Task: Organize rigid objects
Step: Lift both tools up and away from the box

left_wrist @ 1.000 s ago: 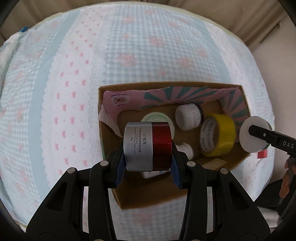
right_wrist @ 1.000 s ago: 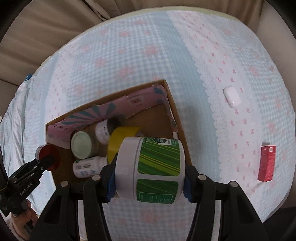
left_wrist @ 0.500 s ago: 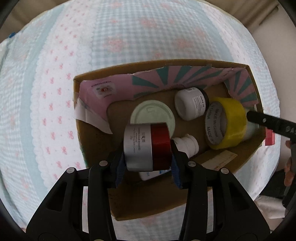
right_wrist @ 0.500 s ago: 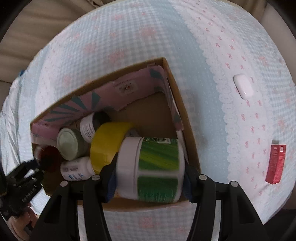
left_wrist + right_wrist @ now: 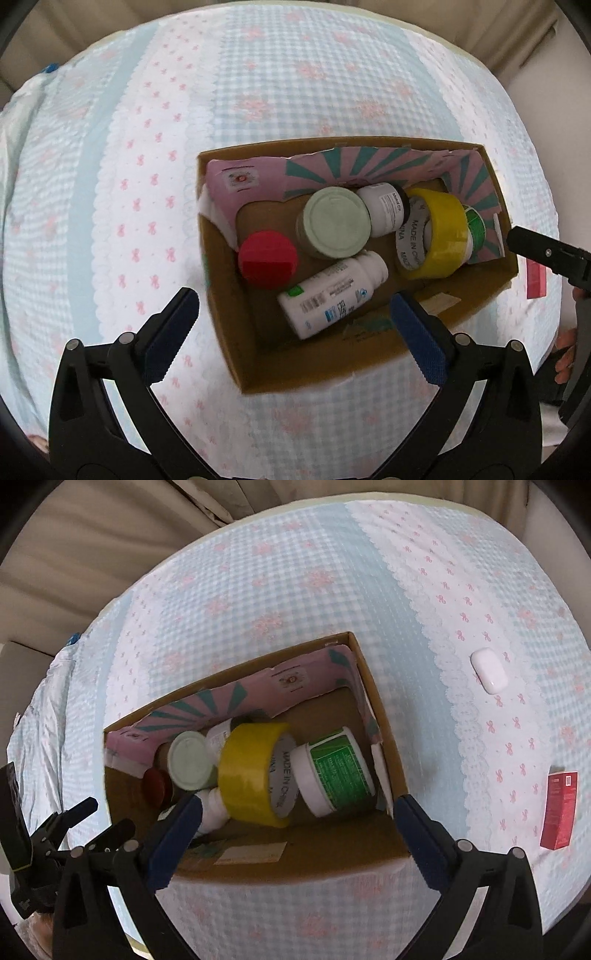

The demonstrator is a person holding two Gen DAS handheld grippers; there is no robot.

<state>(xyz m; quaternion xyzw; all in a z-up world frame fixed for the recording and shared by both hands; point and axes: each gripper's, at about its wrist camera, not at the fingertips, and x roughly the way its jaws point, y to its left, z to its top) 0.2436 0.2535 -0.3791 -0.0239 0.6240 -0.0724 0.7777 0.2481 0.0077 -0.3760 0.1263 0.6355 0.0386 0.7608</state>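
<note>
A cardboard box (image 5: 321,369) (image 5: 306,860) sits on the patterned bedspread. In it are a red-capped jar (image 5: 267,258) (image 5: 155,785), a jar with a pale green lid (image 5: 339,221) (image 5: 187,760), a lying white bottle (image 5: 332,291), a small white jar (image 5: 386,208), a yellow tape roll (image 5: 436,236) (image 5: 255,771) and a green-labelled white tub (image 5: 332,771). My left gripper (image 5: 295,332) is open and empty above the box's near side. My right gripper (image 5: 295,834) is open and empty above the box's near wall.
A white earbud case (image 5: 488,669) and a red carton (image 5: 558,809) (image 5: 536,277) lie on the bedspread right of the box. The other gripper shows at each view's edge (image 5: 546,254) (image 5: 55,834). Beige curtains hang behind the bed.
Both grippers have opened. The red-capped jar has left my left gripper and stands in the box. The green-labelled tub has left my right gripper and lies in the box by the tape.
</note>
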